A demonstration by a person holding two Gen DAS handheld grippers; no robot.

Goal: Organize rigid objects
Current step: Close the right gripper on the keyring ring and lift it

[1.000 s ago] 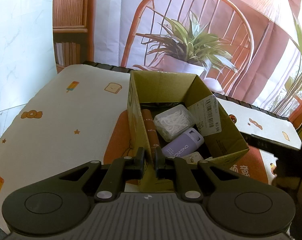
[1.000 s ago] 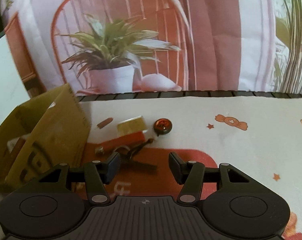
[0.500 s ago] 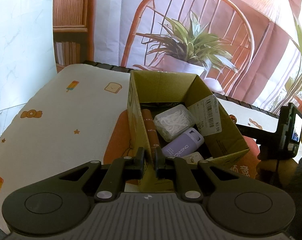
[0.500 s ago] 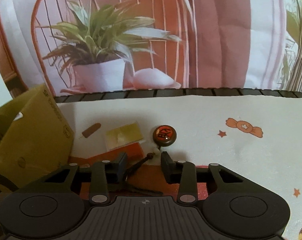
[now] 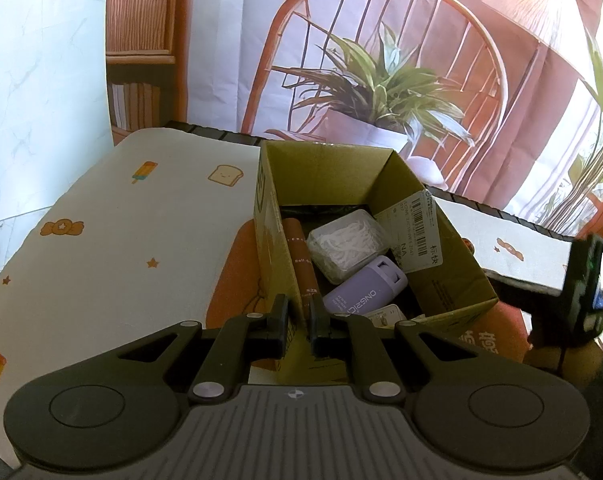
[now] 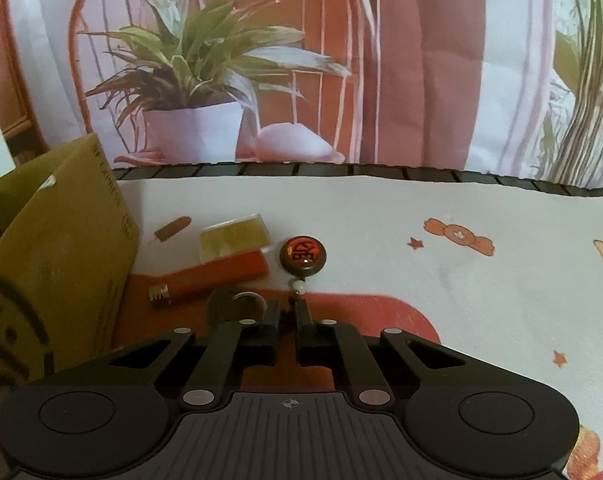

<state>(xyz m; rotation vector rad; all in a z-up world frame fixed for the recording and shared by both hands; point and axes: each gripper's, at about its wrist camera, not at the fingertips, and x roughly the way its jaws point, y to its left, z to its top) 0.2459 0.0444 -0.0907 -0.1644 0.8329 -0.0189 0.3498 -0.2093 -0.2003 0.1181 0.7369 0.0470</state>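
Observation:
My left gripper [image 5: 298,314] is shut on the near wall of an open cardboard box [image 5: 329,168]. Inside lie a brown tube [image 5: 301,264], a clear case of white floss picks [image 5: 347,244], a purple case [image 5: 365,292] and a small white item [image 5: 385,314]. My right gripper [image 6: 287,312] is shut on the dark strap of a round orange badge reel [image 6: 302,255] lying on the table. Beside it lie an orange tube with a gold cap [image 6: 213,276], a yellow clear-cased card [image 6: 234,236] and a metal ring [image 6: 233,304].
The cardboard box also shows at the left of the right wrist view [image 6: 57,248]. The table carries a white cloth with cartoon prints [image 6: 461,264] and an orange patch [image 6: 381,316]. A printed backdrop stands behind the table. The right gripper's body shows in the left wrist view [image 5: 585,288].
My right gripper moved forward over the strap and closed from open to shut on it. My left gripper stayed shut on the box wall.

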